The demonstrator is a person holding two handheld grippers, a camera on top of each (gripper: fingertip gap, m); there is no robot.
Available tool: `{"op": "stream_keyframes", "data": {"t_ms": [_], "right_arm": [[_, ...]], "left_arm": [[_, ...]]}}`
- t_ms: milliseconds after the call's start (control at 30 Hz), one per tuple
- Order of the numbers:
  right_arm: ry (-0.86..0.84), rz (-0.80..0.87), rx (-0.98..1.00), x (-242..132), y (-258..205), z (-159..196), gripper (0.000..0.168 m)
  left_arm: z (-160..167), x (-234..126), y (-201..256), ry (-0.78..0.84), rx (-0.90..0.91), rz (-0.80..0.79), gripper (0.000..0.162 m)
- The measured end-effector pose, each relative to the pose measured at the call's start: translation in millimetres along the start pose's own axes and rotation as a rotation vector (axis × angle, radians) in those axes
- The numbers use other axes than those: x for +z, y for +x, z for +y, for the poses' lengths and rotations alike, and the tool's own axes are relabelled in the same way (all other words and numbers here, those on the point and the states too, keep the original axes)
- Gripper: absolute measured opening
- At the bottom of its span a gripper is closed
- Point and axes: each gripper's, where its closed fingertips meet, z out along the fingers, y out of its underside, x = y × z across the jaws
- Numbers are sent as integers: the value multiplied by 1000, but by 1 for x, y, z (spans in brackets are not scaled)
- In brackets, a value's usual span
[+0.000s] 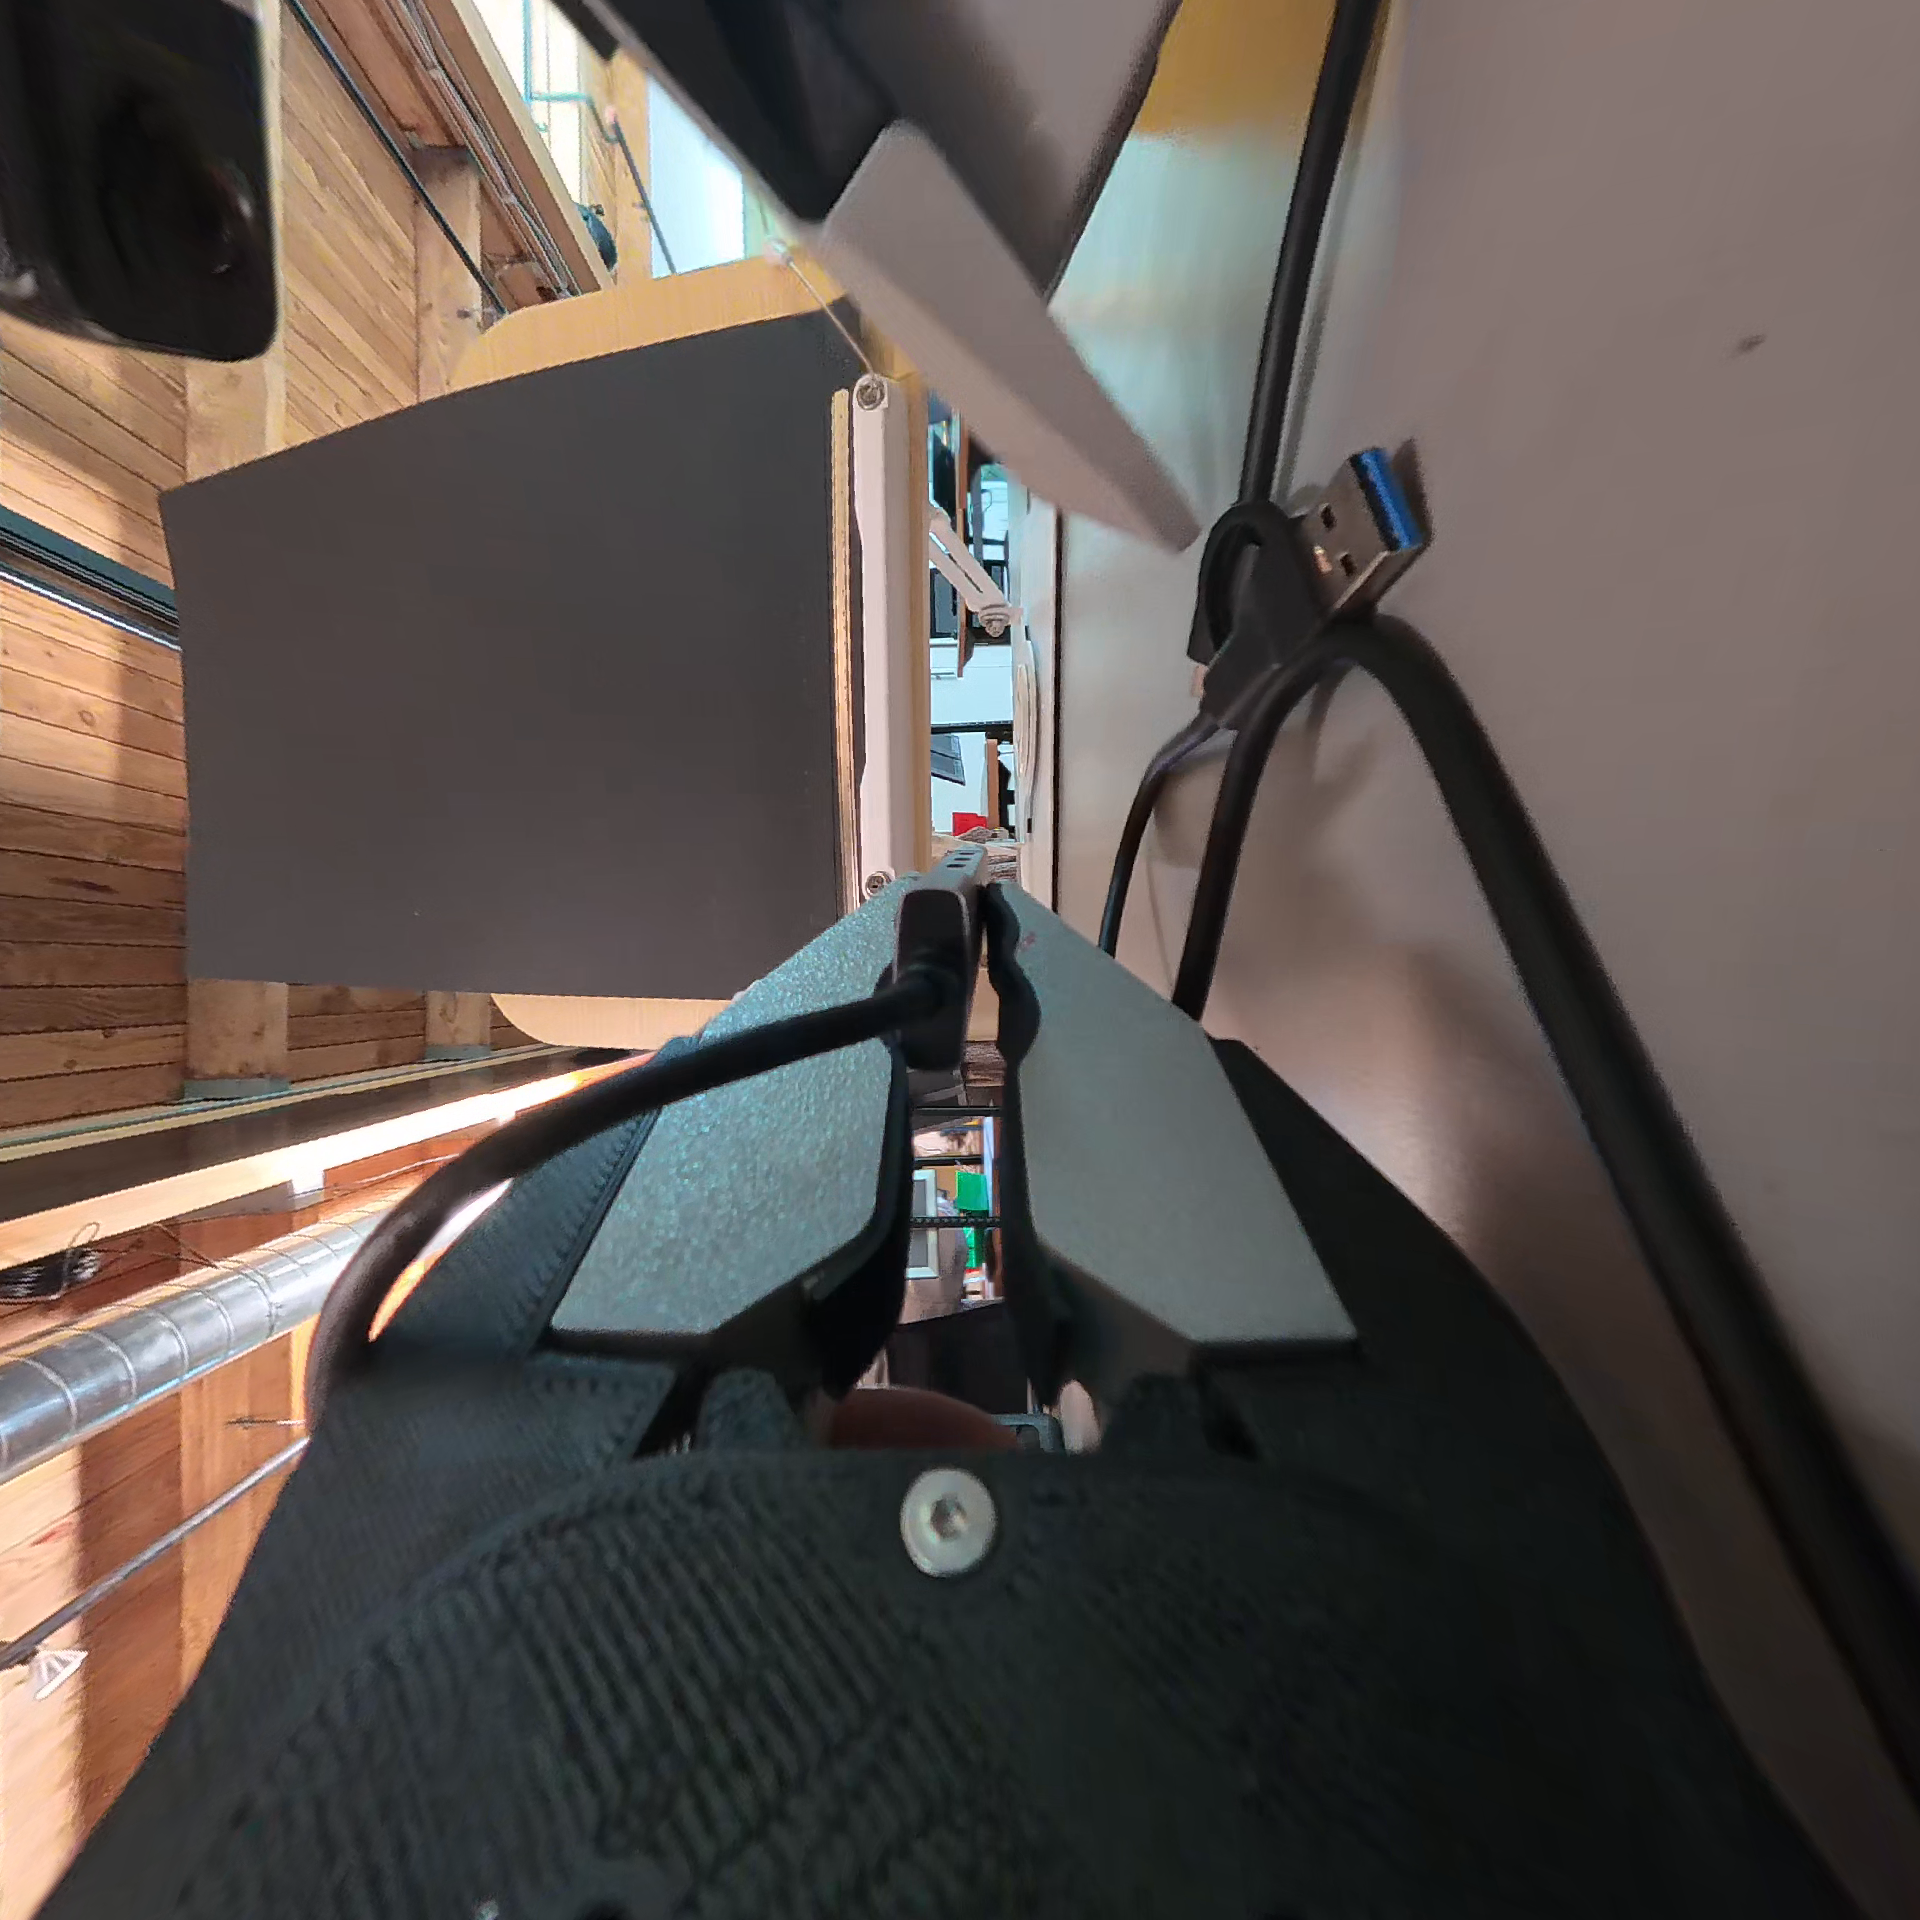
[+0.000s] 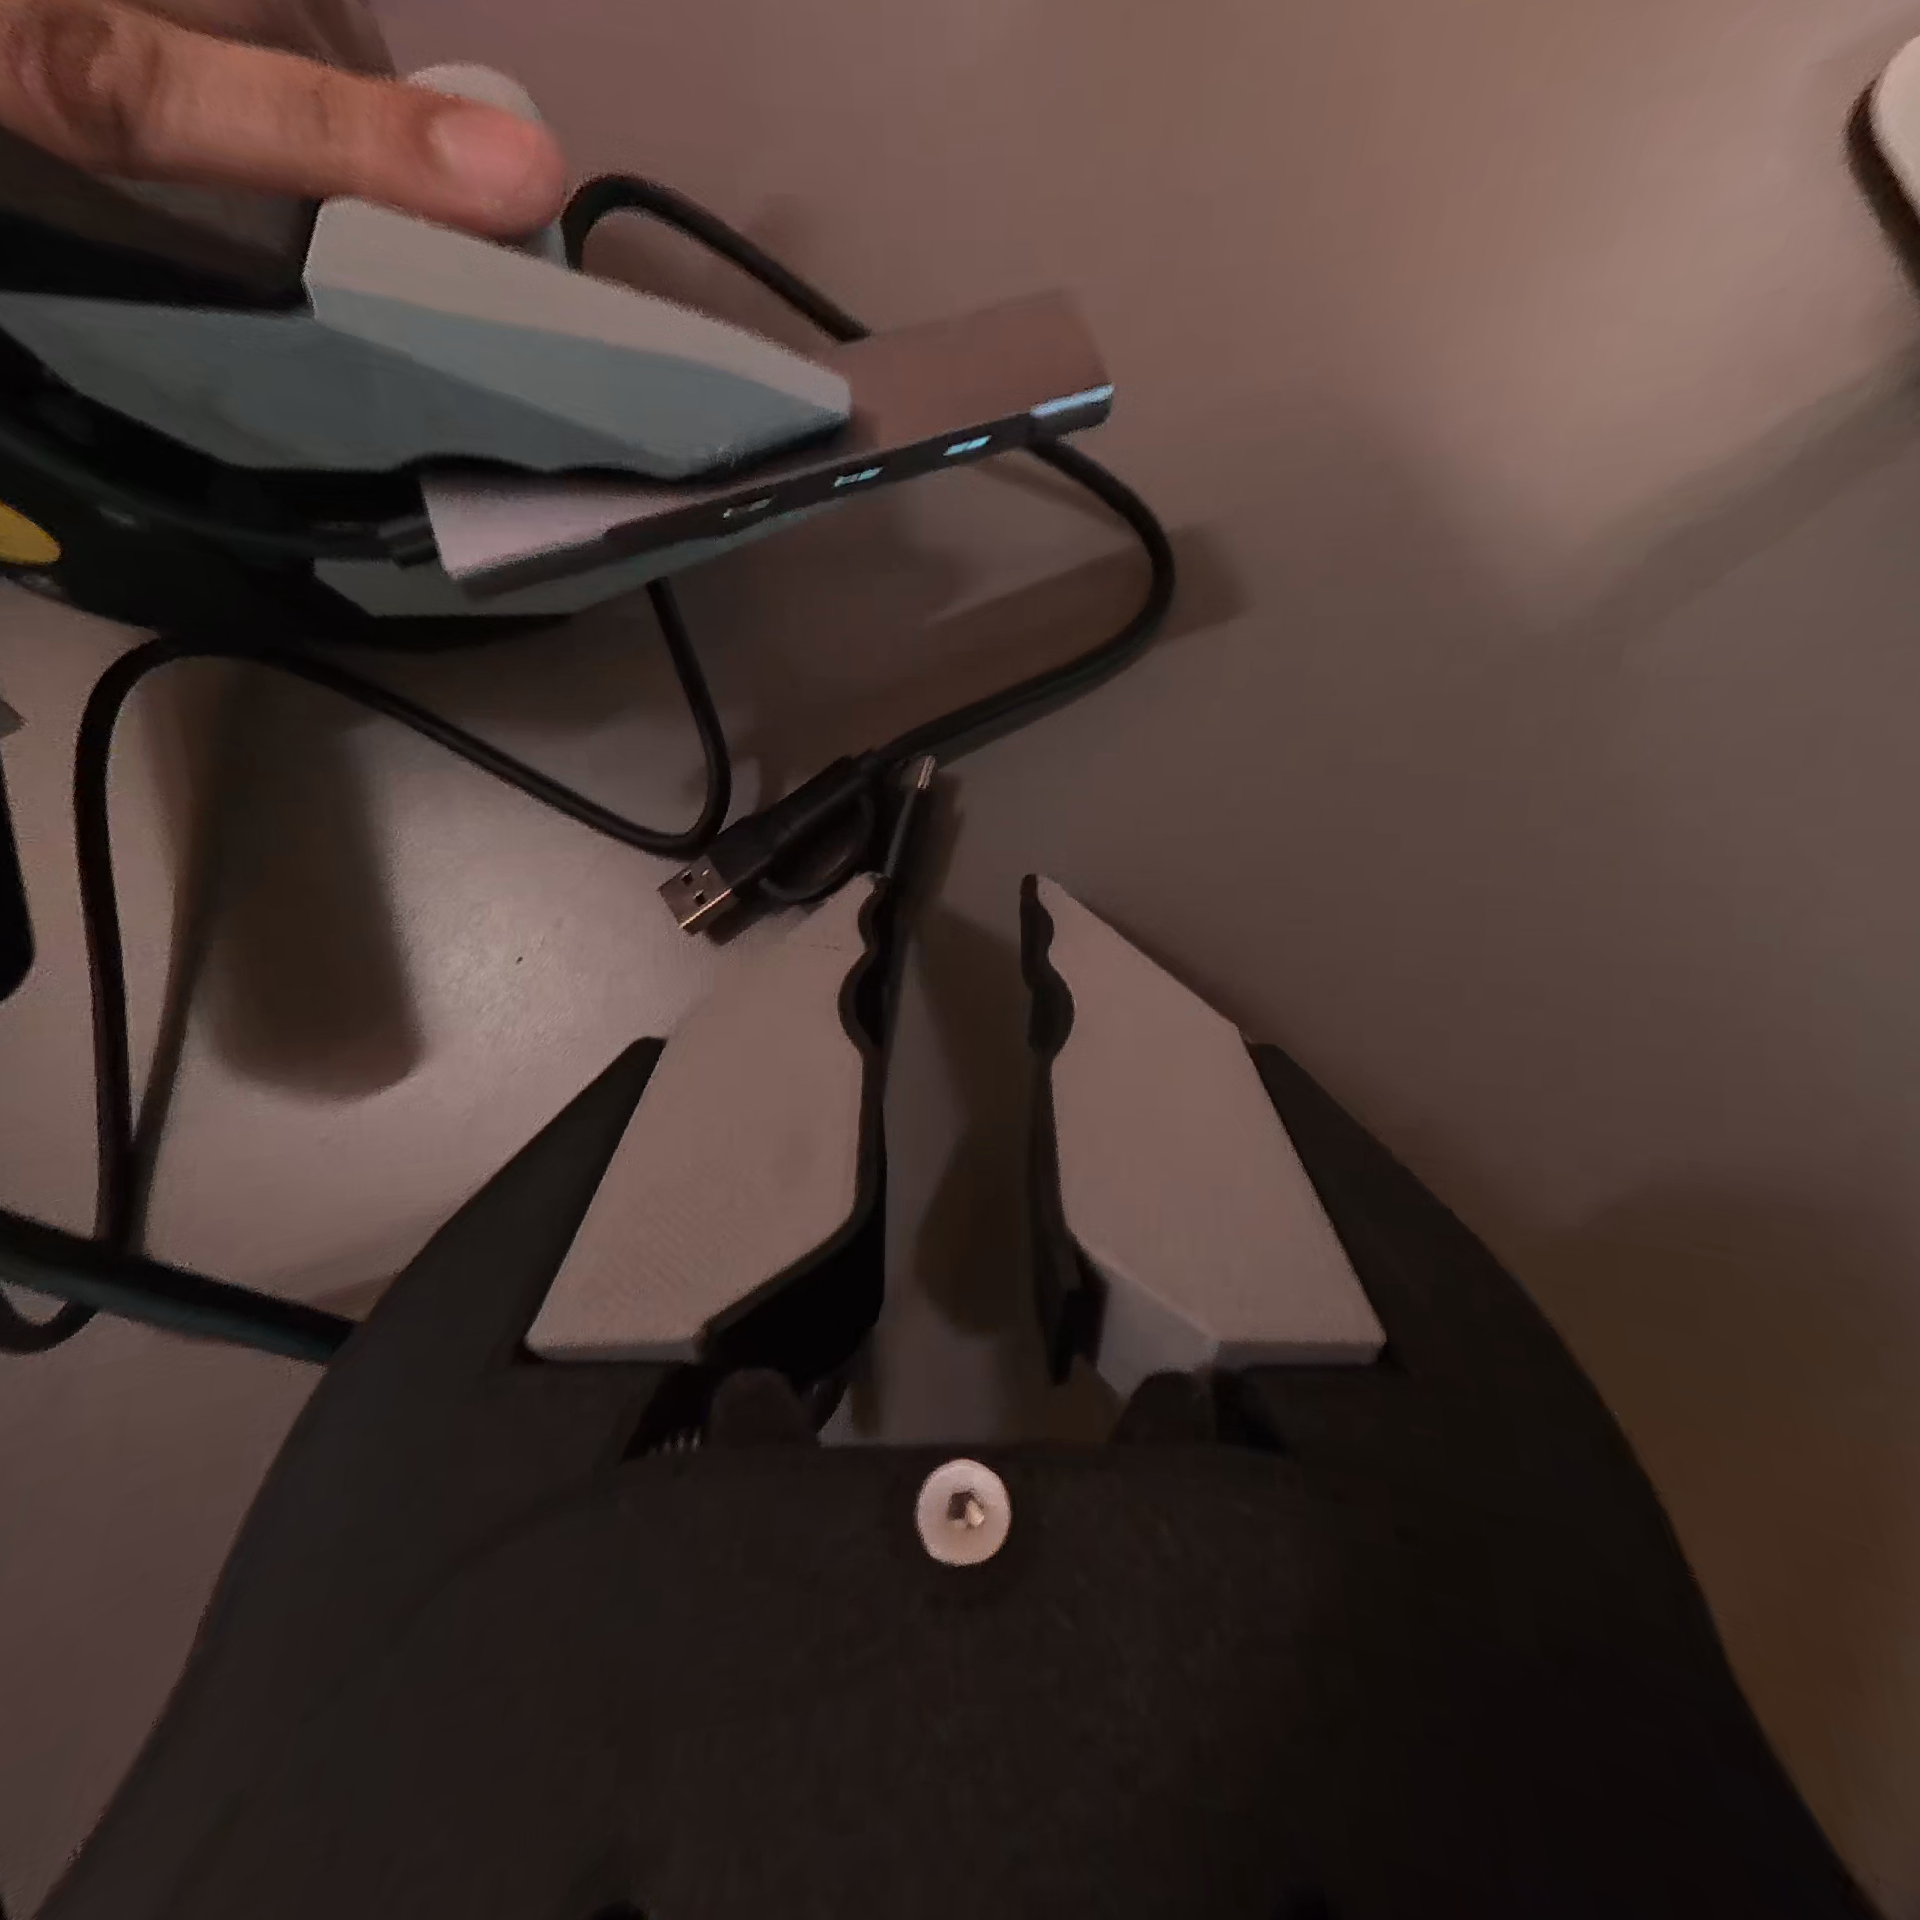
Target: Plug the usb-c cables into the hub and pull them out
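My left gripper (image 1: 977, 904) is shut on the thin grey hub (image 1: 961, 862), seen edge-on, with the hub's black lead (image 1: 623, 1091) looping off to the left. In the right wrist view the left gripper (image 2: 842, 416) holds the hub (image 2: 977, 358) flat above the grey table (image 2: 1455, 623), its row of ports facing me. My right gripper (image 2: 956, 894) is open and empty, low over the table. A USB-C plug (image 2: 920, 774) lies just beyond its left fingertip (image 2: 873, 904), tangled with a USB-A plug (image 2: 707, 894). The USB-A plug (image 1: 1361, 530) also shows in the left wrist view.
Black cables (image 2: 1091, 665) loop over the table under the hub and off to the left. A person's hand (image 2: 260, 114) rests on the left gripper. A white object (image 2: 1901, 135) sits at the far right edge. A dark panel (image 1: 520, 675) and a wooden wall (image 1: 83, 831) stand behind. Some 7 cm of space lies between my two pairs of fingers.
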Motion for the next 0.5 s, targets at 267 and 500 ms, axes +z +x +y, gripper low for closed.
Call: {"op": "stream_keyframes", "data": {"t_ms": [267, 500], "right_arm": [[-45, -3, -80, 4, -8, 8, 18], [-15, 73, -150, 8, -4, 4, 4]], "left_arm": [[5, 1, -3, -6, -37, -1, 8], [3, 1, -1, 0, -31, 6, 7]]}}
